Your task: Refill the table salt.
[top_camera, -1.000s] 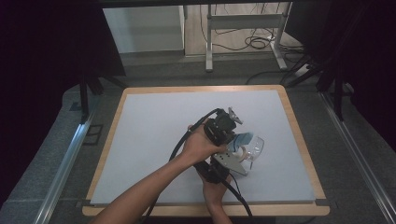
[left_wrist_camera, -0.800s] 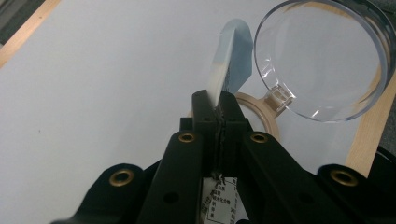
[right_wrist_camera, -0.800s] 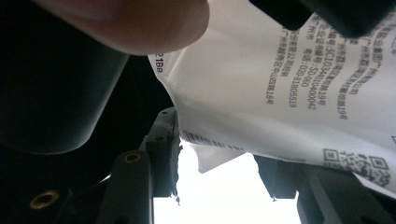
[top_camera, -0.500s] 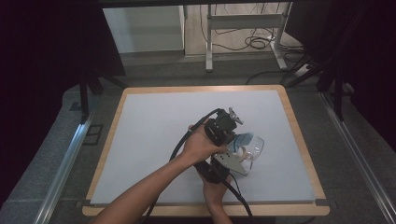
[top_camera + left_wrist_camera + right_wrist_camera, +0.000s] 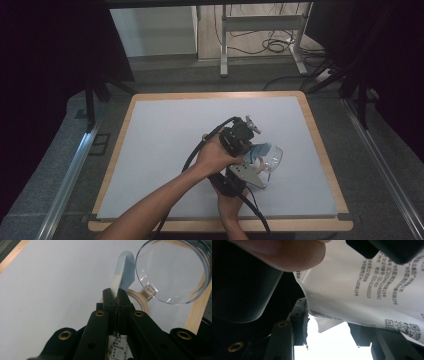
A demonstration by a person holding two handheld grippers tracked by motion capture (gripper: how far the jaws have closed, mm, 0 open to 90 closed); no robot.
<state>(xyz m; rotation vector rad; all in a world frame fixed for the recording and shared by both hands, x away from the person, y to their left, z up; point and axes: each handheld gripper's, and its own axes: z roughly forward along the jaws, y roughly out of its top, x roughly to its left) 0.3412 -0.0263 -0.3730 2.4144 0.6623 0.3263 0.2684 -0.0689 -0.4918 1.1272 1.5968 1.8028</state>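
**Pinching a sachet beside an upturned glass**

Holding a small printed sachet (image 5: 121,272) on edge, the left tool (image 5: 116,298) has its jaws pressed together on the packet's lower end; in the left gripper view the pale blue-and-white packet rises from the black tips toward the upper middle of the frame, just beside the clear stemmed glass (image 5: 172,270) that occupies the upper right; in the high view the left tool (image 5: 246,141) sits a little right of centre on the white table (image 5: 165,150), with the glass (image 5: 271,159) touching or nearly touching the packet to its right; the right tool (image 5: 250,170) lies just below it, toward the lower centre of the frame; in the right gripper view the sachet's white back (image 5: 367,287), printed with small text and a code square, hangs across the upper right, and the right tool's jaws stand partly apart below it; whether they press on anything I cannot tell.

The step in hand looks like readying the sachet for opening or for emptying into the glass; judging from this, the next move calls for the right tool to take the packet's free edge firmly, then pull against the left tool's hold without knocking the glass.
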